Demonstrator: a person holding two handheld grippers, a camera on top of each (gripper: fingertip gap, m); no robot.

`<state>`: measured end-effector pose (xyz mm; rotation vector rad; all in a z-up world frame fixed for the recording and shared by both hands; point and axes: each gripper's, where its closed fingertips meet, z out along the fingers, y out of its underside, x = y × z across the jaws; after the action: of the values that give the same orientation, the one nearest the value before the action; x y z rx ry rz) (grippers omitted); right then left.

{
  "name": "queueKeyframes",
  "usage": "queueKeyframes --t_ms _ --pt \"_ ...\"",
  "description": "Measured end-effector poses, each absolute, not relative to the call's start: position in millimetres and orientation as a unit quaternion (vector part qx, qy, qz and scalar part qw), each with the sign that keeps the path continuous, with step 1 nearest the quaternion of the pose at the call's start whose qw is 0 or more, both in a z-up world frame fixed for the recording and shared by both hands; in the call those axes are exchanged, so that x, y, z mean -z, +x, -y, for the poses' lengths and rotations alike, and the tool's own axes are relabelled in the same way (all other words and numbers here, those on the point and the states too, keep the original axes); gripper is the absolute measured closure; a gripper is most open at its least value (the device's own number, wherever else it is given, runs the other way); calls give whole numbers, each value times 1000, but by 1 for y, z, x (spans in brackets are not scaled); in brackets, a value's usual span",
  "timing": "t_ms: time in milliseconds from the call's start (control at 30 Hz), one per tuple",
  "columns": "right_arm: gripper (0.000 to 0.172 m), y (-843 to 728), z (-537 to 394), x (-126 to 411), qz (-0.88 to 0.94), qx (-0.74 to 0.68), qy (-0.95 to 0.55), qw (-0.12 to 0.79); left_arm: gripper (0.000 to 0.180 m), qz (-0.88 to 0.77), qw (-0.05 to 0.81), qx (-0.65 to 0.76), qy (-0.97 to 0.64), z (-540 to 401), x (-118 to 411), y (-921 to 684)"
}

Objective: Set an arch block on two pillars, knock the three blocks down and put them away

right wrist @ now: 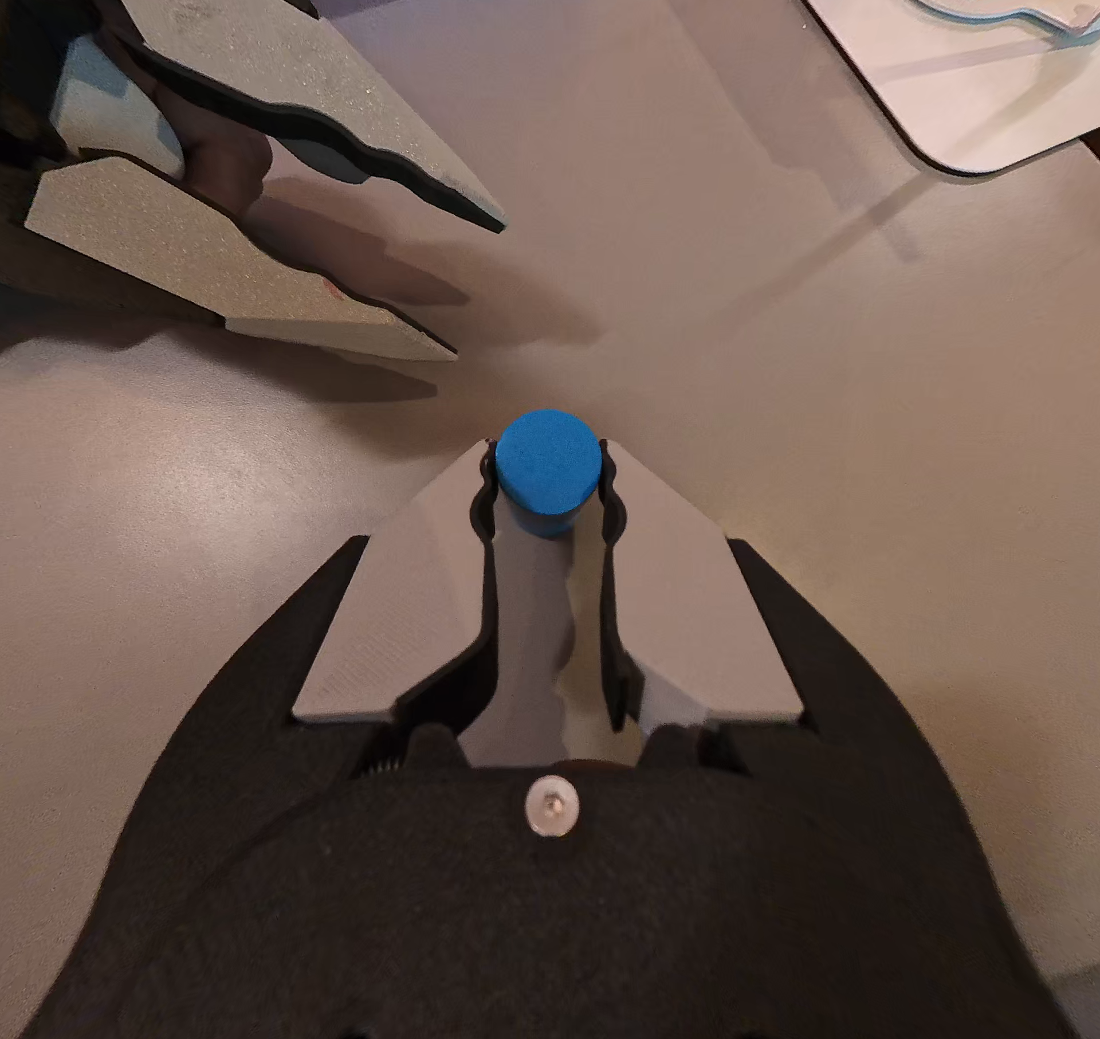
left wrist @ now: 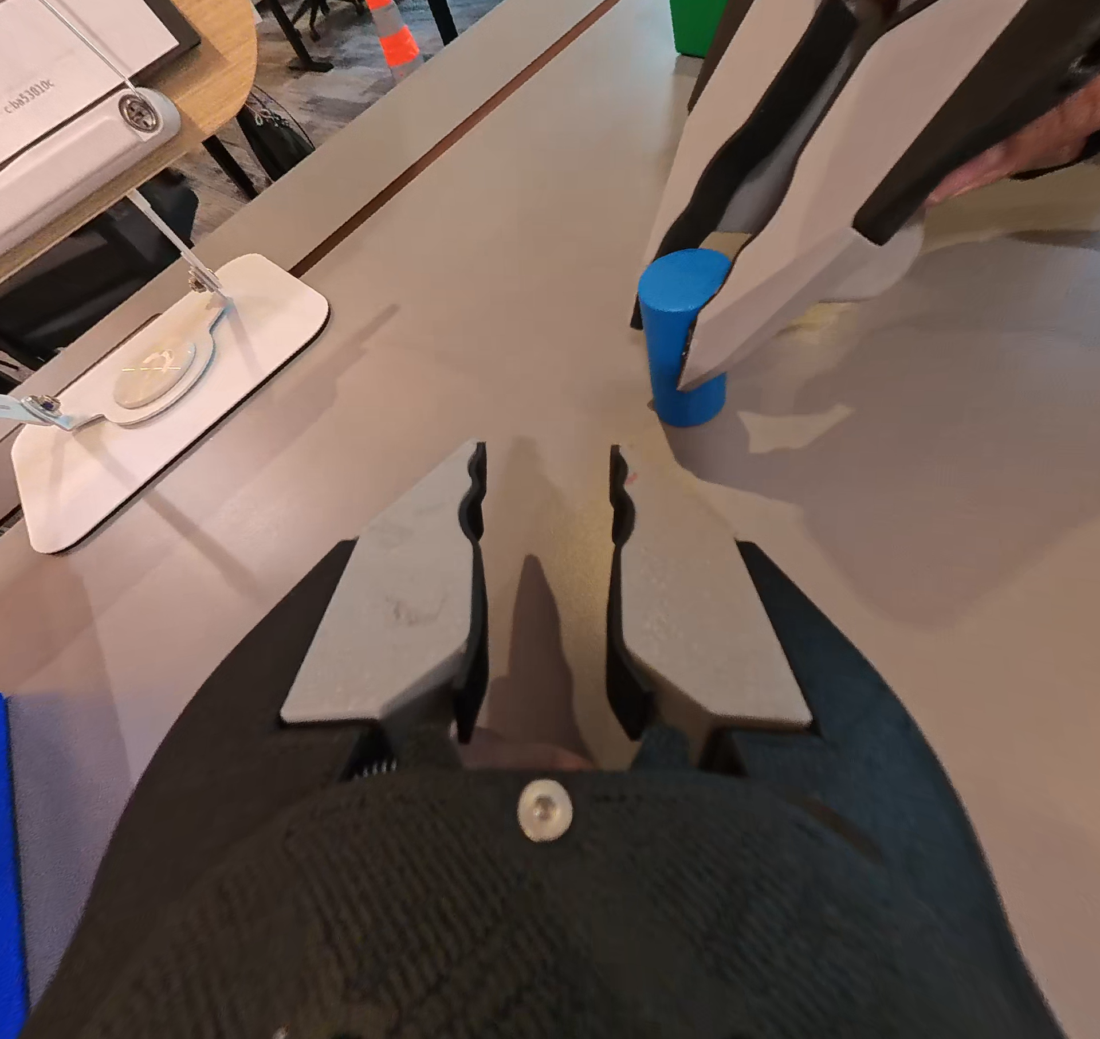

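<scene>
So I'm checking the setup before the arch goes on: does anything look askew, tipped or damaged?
Nothing stands out. The blue cylinder stands upright on the table, gripped between the right gripper's pads. The left gripper is open and empty. No arch or second pillar is in view.

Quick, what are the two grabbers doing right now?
Left gripper: open, holding nothing.
Right gripper: closed on the upright blue cylinder on the table.

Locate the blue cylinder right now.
The blue cylinder stands upright on the grey table, clamped between the right gripper's fingertips; in the left wrist view it sits ahead-right of the open, empty left gripper.
</scene>
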<state>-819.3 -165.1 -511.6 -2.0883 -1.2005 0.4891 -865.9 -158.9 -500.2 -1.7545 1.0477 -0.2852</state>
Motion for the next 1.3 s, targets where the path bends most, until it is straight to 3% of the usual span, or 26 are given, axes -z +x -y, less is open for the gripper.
queueKeyframes --t_ms 200,400,633,867,1167,1300 --pt "134 -822 167 503 453 -212 -794 347 141 -436 511 118 -731 159 501 -866" --pt "116 -825 164 470 428 -251 -768 405 140 -437 510 113 -732 160 502 -866" --pt "119 -821 153 430 382 -256 -734 500 137 -418 510 129 -741 165 496 -872" --pt "125 -816 150 408 351 -265 -714 545 134 -403 532 180 -723 214 456 -900" --pt "125 -826 153 415 370 -256 -713 538 133 -401 537 142 -729 232 380 -1019" --pt "126 -828 155 413 372 -257 -710 540 134 -366 512 96 -771 208 379 -1088"
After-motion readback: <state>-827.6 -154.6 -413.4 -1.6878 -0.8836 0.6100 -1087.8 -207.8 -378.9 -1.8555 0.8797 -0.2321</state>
